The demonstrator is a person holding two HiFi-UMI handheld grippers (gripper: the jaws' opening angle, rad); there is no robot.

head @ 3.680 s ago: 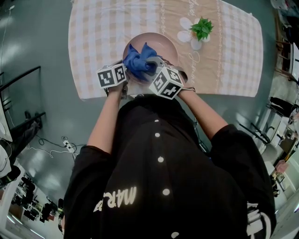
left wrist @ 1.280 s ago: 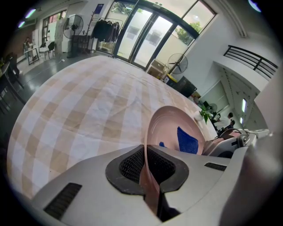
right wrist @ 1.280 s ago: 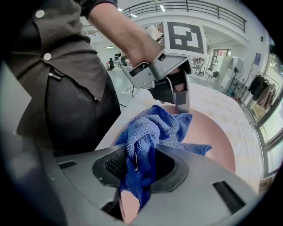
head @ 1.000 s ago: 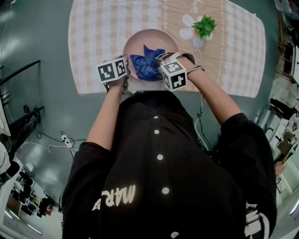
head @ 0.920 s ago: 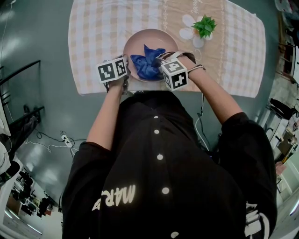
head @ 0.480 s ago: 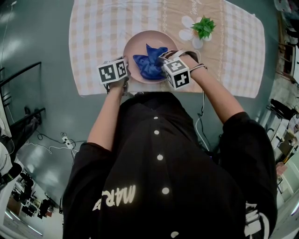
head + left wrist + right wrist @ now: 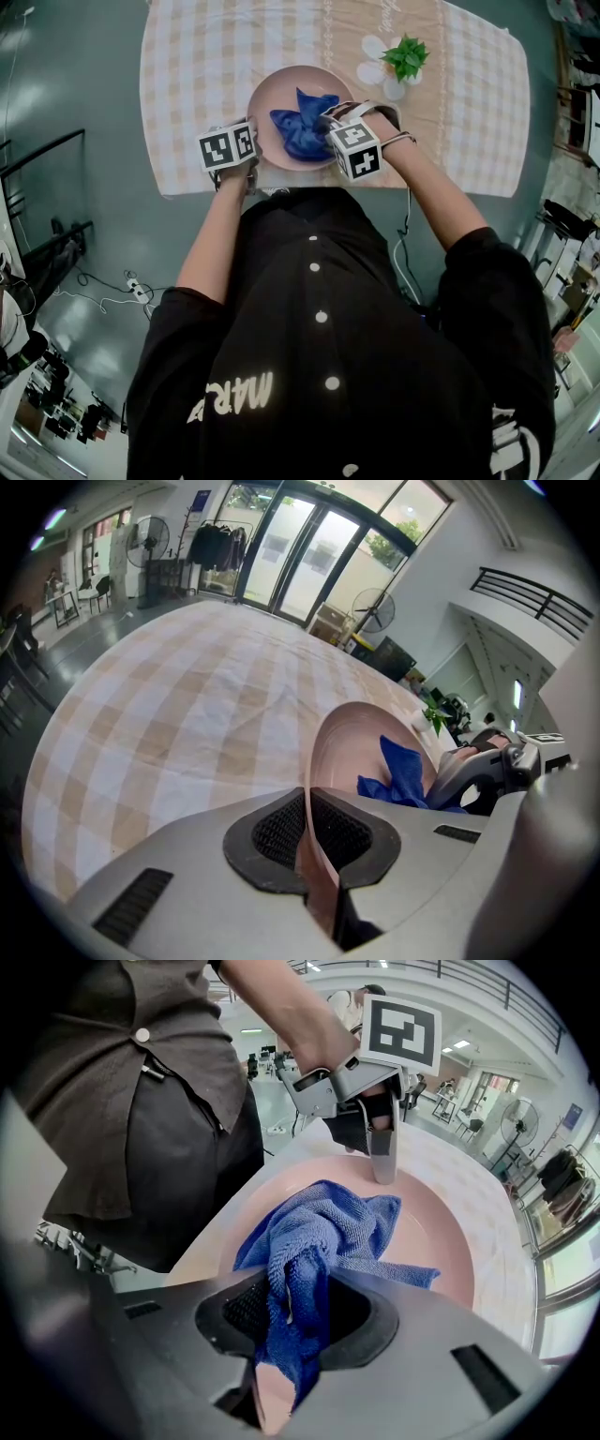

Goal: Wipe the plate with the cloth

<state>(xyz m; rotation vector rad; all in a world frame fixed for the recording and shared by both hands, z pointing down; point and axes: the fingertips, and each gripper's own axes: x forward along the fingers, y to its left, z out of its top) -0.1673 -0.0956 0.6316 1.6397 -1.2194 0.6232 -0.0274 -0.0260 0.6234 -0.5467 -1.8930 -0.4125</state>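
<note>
**Wipe under way, plate pinned at its rim**

The pink plate (image 7: 281,89) sits on a checked tablecloth (image 7: 197,75), and both tools are at work on it. The left gripper (image 7: 307,836) has its jaws pressed together on the plate's near-left rim, with the thin edge caught between the ribbed pads. The right gripper (image 7: 295,1326) pinches a bunched fold of the blue cloth (image 7: 302,124). The rest of the cloth spreads loosely over the plate's hollow, from its middle toward its near-right side.

I judge the task to be in mid-wipe: the cloth is down on the plate and gripped for rubbing. No dirt or wet streak shows on the pink surface, so the pictures cannot say how much has been covered. The far rim and the left part of the hollow lie bare of the cloth and would be left to go over. So would the patch of rim under the left gripper's pads, which cannot be reached while that grip holds.

A small green plant (image 7: 405,56) in a white pot stands beyond the plate's far-right edge, near but apart; a wide stroke that way could knock it. The tablecloth under the plate shows light creases and may shift. The two grippers are close together at the plate's near side, leaving little room there.
</note>
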